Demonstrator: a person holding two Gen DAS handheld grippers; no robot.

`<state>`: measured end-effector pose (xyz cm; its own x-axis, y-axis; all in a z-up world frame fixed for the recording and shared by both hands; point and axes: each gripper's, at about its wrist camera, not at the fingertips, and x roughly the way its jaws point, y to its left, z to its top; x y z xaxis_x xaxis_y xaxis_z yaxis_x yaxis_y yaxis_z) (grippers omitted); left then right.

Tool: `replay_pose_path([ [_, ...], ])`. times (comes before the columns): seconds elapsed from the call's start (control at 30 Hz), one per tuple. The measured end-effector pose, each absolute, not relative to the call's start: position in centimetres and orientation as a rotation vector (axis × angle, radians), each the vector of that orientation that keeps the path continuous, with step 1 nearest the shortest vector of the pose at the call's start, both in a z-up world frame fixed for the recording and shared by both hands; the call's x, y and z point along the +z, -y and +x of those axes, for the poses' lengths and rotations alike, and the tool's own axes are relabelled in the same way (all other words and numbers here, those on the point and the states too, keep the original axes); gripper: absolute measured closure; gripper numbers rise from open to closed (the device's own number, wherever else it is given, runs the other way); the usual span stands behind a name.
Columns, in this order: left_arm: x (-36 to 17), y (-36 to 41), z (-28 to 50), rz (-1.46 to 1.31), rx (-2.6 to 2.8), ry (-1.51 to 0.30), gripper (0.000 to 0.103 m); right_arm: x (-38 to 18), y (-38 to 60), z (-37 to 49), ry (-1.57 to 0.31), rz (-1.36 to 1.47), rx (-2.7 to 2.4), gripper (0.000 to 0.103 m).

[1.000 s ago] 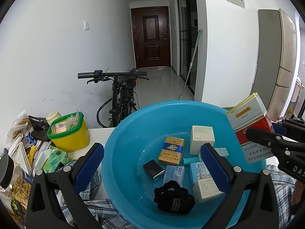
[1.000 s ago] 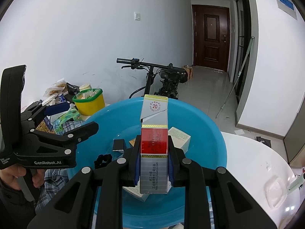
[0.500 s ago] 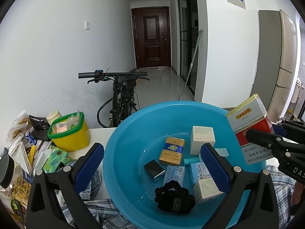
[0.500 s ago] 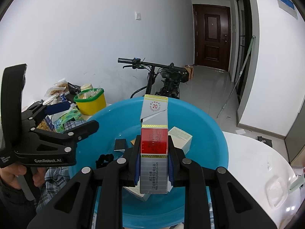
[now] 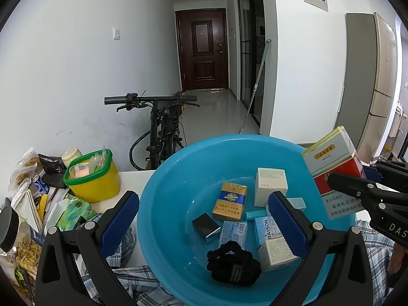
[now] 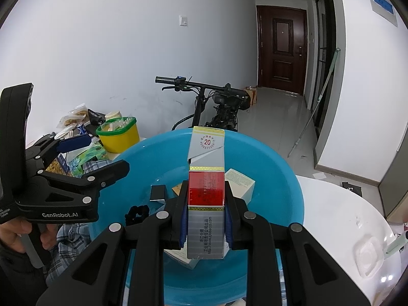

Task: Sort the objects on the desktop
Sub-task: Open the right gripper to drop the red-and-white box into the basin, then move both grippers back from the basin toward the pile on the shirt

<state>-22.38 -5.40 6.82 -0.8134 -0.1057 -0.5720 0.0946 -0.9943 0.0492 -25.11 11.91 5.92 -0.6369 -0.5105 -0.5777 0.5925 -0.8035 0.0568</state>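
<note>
My right gripper (image 6: 206, 225) is clamped on the red-and-grey cigarette carton (image 6: 206, 196), held upright above the blue basin (image 6: 285, 178). My left gripper (image 5: 204, 219) stands wide apart, gripping nothing, over the basin's near side. In the left wrist view the carton sits at 3 o'clock, a black hair tie (image 5: 233, 262) at 6 o'clock, and a yellow tub (image 5: 93, 178) at 9 o'clock.

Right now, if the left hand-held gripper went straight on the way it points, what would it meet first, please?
Probably the items in the round blue plastic basin: the open left hand-held gripper aims down into it, towards the small black box and the gold-and-blue cigarette pack. Depth is unclear.
</note>
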Motion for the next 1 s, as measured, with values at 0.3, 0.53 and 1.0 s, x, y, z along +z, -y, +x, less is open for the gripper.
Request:
replay_pose_path([
  [0.3, 7.1, 5.55, -22.12, 0.893, -2.9, 0.023, 0.0, 6.01, -11.85, -25.15, -0.181, 0.795, -2.392, 0.007],
  [0.53, 7.16, 5.78, -22.06, 0.901, -2.899, 0.015, 0.0, 5.79, -11.51, -25.2, -0.259, 0.762, -2.475, 0.0],
  [1.0, 7.46, 5.44, -21.75, 0.89, -2.905, 0.034, 0.0, 5.88, -11.9, -25.17, -0.238, 0.767, -2.484, 0.0],
])
